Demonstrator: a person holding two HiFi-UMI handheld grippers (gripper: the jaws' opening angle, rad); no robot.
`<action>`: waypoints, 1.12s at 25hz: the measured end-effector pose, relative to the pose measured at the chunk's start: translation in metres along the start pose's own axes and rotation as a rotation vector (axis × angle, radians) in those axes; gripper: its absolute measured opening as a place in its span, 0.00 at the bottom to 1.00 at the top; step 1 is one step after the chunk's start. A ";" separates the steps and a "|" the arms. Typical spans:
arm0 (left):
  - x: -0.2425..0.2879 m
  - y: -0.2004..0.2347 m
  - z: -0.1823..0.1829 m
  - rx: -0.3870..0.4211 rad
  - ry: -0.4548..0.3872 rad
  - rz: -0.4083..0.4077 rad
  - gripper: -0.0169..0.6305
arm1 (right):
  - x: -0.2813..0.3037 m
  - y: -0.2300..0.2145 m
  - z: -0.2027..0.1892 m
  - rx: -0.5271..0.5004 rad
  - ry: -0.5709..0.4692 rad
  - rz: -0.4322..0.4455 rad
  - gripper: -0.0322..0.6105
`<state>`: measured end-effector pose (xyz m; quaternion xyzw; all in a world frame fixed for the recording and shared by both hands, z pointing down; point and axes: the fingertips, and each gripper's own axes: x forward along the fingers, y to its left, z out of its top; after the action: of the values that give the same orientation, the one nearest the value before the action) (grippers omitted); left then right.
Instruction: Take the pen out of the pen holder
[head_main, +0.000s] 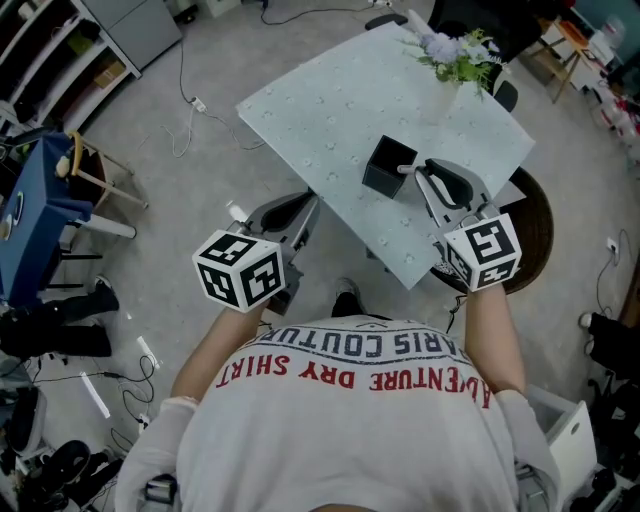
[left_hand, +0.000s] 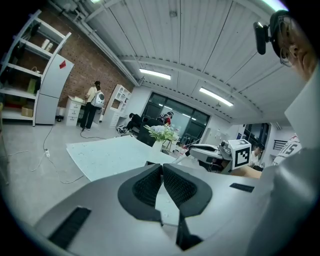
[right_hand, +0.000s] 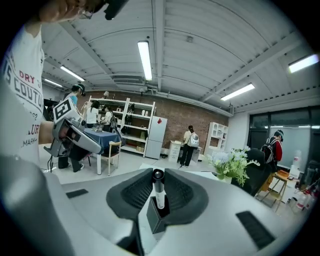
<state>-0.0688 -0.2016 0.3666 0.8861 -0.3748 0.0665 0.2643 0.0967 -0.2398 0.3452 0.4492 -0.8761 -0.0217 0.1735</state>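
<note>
A black square pen holder (head_main: 383, 170) stands on the pale table (head_main: 320, 110) near its front edge. My right gripper (head_main: 419, 169) is just right of it, shut on a white pen (head_main: 406, 168) with a black cap. In the right gripper view the pen (right_hand: 158, 192) stands upright between the pads, its lower end at the mouth of the pen holder (right_hand: 156, 219). My left gripper (head_main: 306, 207) hangs off the table's left edge. In the left gripper view its jaws (left_hand: 162, 170) meet at the tips with nothing between them.
A vase of flowers (head_main: 455, 50) stands at the table's far corner. A dark round chair (head_main: 528, 235) is under the table's right side. A blue table (head_main: 35, 205) and a wooden chair stand at the left, with cables on the floor (head_main: 190, 110).
</note>
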 end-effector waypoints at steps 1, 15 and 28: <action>-0.003 -0.003 -0.001 0.003 -0.003 -0.003 0.09 | -0.005 0.003 0.004 -0.002 -0.009 -0.001 0.17; -0.034 -0.053 -0.014 0.058 -0.008 -0.091 0.09 | -0.076 0.064 0.018 0.093 -0.065 0.058 0.17; -0.048 -0.086 -0.047 0.082 0.034 -0.148 0.09 | -0.120 0.105 -0.008 0.190 -0.062 0.080 0.17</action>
<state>-0.0387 -0.0973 0.3559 0.9202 -0.3008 0.0773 0.2382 0.0816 -0.0809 0.3394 0.4274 -0.8965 0.0546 0.1034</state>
